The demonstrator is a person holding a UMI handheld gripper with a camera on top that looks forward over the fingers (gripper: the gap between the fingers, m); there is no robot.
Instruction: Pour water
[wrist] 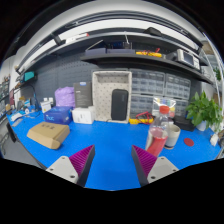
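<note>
Blue table, shelves behind.
Your gripper hangs with fingers wide, holding nothing; the bottle stands beyond the right finger, cup just right of it.

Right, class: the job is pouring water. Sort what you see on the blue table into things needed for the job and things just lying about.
Needed: clear bottle with red base; grey cup; the tool, open and holding nothing.

Lying about: tan box; purple container; potted plant; white cabinet.

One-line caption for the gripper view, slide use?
Open gripper hovers above blue table, clear bottle ahead to the right.
</note>
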